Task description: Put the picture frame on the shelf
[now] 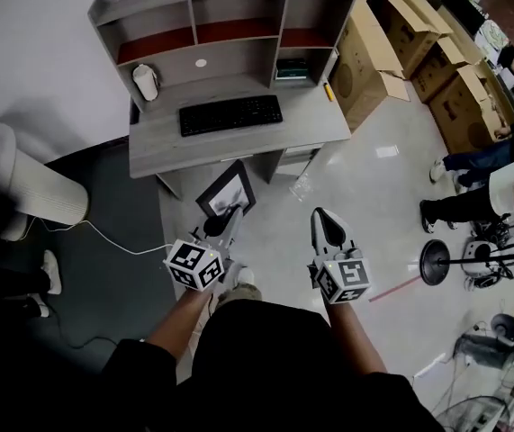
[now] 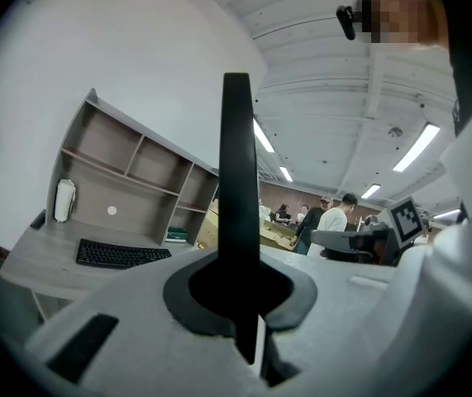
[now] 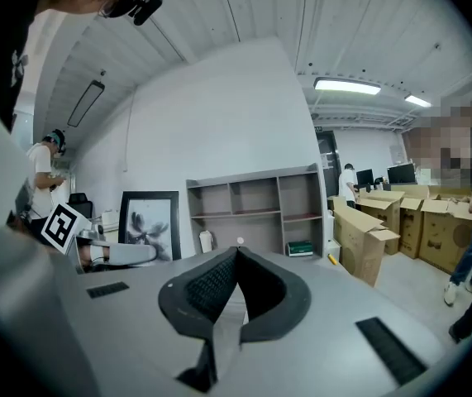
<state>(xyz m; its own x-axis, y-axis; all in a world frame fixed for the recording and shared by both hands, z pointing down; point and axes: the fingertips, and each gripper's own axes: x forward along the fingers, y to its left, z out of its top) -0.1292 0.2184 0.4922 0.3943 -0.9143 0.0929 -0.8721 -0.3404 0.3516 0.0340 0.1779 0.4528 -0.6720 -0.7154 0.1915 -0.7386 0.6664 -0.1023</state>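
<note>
The picture frame (image 1: 229,191), black with a grey flower print, hangs upright over the floor in front of the desk. My left gripper (image 1: 229,216) is shut on its lower edge. In the left gripper view the frame (image 2: 237,180) shows edge-on as a black bar rising from between the jaws. The right gripper view shows the frame (image 3: 149,225) face-on at the left. My right gripper (image 1: 326,216) is shut with nothing in it, beside the left one. The grey shelf unit (image 1: 238,12) stands on the desk ahead, its top and most compartments bare.
On the desk (image 1: 157,147) lie a black keyboard (image 1: 230,113) and a white bottle (image 1: 145,81). A green book (image 1: 291,68) sits in the right lower compartment. Cardboard boxes (image 1: 437,61) line the right. People (image 1: 482,196) stand at the right. A white cylinder (image 1: 22,192) stands at the left.
</note>
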